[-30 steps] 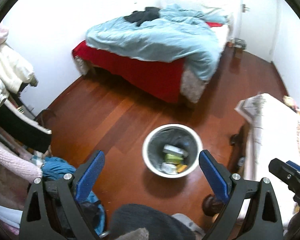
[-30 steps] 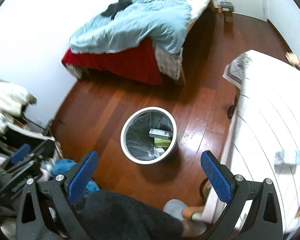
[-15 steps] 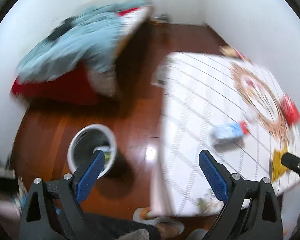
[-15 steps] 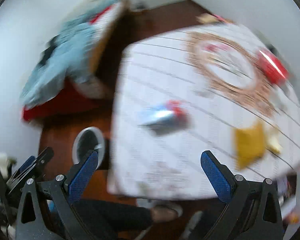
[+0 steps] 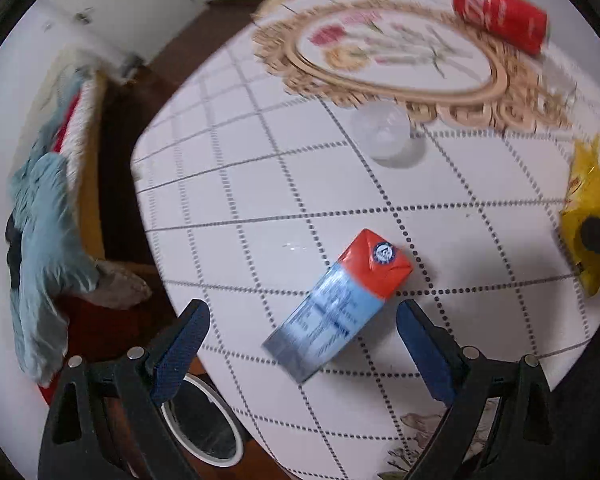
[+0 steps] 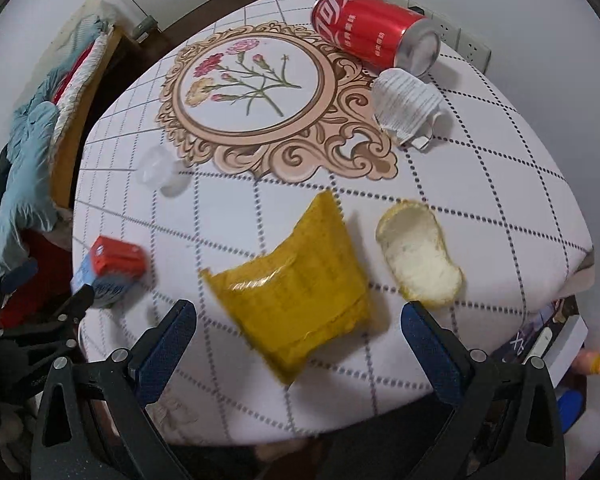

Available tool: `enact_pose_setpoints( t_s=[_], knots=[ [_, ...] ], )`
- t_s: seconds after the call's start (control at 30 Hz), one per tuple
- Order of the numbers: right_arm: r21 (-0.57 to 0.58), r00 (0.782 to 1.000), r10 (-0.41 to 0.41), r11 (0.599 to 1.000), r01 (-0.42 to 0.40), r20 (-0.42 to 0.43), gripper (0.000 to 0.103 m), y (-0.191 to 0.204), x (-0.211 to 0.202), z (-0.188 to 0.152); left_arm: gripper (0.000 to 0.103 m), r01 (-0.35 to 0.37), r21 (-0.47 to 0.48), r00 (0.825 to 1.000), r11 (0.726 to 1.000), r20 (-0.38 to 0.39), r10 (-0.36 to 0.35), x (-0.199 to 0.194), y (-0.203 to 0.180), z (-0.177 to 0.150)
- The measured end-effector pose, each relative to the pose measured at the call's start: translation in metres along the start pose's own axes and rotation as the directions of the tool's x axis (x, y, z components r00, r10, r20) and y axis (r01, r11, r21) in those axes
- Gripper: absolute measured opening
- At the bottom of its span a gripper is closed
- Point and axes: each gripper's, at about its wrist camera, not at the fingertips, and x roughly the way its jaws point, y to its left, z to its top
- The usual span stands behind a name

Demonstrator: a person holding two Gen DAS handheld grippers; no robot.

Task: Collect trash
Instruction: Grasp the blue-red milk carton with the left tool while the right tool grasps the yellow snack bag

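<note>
Drink carton flat on table, btwn spread fingers of left gripper, untouched. Orange top, blue-grey body, tilted diagonally. Yellow wrapper crumpled, btwn wide-apart fingers of right gripper, also untouched. Table edge near both; bin below left edge.

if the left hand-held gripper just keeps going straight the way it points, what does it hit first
Most likely the carton: it lies on the table right between the open fingers of the left hand-held gripper, just ahead of the tips. Depth is hard to judge through the fisheye, but nothing else sits in that line before it.
</note>
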Motion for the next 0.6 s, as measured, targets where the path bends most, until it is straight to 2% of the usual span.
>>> enact_pose_setpoints(
  t_s=[0.03, 0.07, 0.1, 0.17, 0.23, 0.33, 0.43, 0.6],
  knots=[
    [-0.013, 1.000, -0.004, 1.000, 0.004, 0.000, 0.103, 0.004, 0.005, 0.003, 0.093, 0.002, 0.022, 1.000, 1.000, -0.012, -0.002, 0.005, -0.003, 0.003],
    [-0.036, 1.000, -0.018, 0.999, 0.018, 0.000, 0.103, 0.006, 0.009, 0.004, 0.081, 0.010, 0.036, 1.000, 0.999, -0.027, -0.009, 0.011, -0.005, 0.006],
    [-0.048, 1.000, -0.021, 0.999, 0.021, -0.002, 0.103, 0.008, 0.013, 0.006, 0.063, 0.013, 0.035, 0.999, 0.999, -0.038, -0.012, 0.013, -0.005, 0.006],
    [-0.057, 1.000, -0.012, 0.998, 0.011, -0.019, 0.103, 0.009, 0.023, 0.009, 0.049, 0.039, 0.016, 0.997, 0.999, -0.061, -0.038, 0.021, -0.006, 0.007],
    [-0.056, 1.000, 0.010, 0.998, -0.011, -0.027, 0.097, 0.009, 0.030, 0.011, 0.047, 0.048, -0.016, 0.998, 0.999, -0.045, -0.048, 0.020, -0.002, 0.005],
    [-0.075, 1.000, 0.017, 0.997, -0.017, 0.002, 0.077, 0.014, 0.026, 0.010, 0.040, 0.064, -0.067, 0.997, 0.996, -0.030, -0.066, 0.018, 0.006, 0.002],
    [-0.070, 0.999, 0.037, 0.997, -0.036, 0.012, 0.070, 0.016, 0.025, 0.010, 0.035, 0.096, -0.158, 0.995, 0.983, -0.008, -0.099, 0.012, 0.019, -0.006],
    [-0.084, 0.999, 0.047, 0.995, -0.046, 0.014, 0.068, 0.023, 0.024, 0.007, 0.033, 0.104, -0.236, 0.994, 0.966, 0.007, -0.105, 0.006, 0.026, -0.016]
  ],
)
